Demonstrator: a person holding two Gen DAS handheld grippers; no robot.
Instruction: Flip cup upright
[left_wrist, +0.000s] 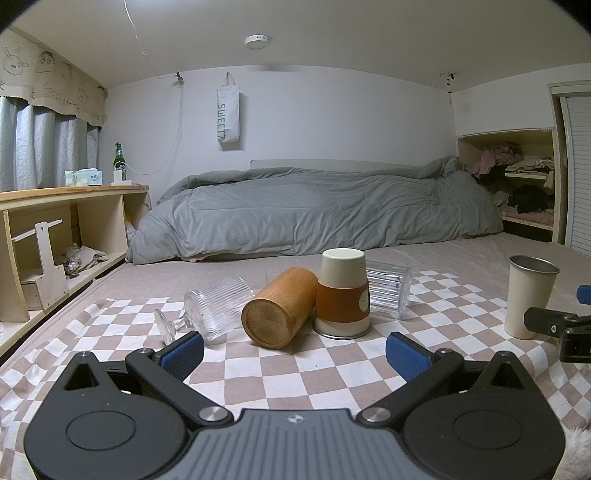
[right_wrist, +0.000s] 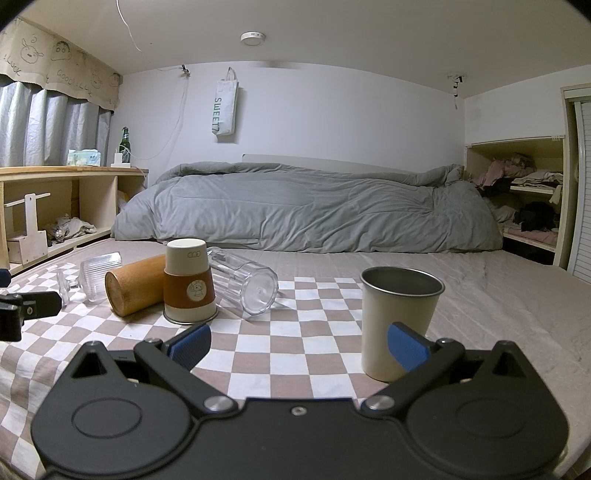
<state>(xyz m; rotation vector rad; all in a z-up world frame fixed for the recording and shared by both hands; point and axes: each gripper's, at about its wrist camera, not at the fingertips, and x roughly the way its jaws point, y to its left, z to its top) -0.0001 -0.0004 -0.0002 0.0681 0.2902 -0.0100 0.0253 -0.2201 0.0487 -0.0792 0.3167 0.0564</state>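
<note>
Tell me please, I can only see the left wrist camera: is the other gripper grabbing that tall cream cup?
Observer: No. The right gripper is open and holds nothing. The cream metal cup stands upright just ahead of it, behind its right-side pad.
Operator: What's the see-through thing hiding behind the upside-down cup?
Observer: A clear faceted glass, lying on its side with one end pointing toward the right camera.
Operator: Does the upside-down cup have a picture on it?
Observer: Yes. The upside-down cup has a round sticker with a little cartoon figure on its brown sleeve.
</note>
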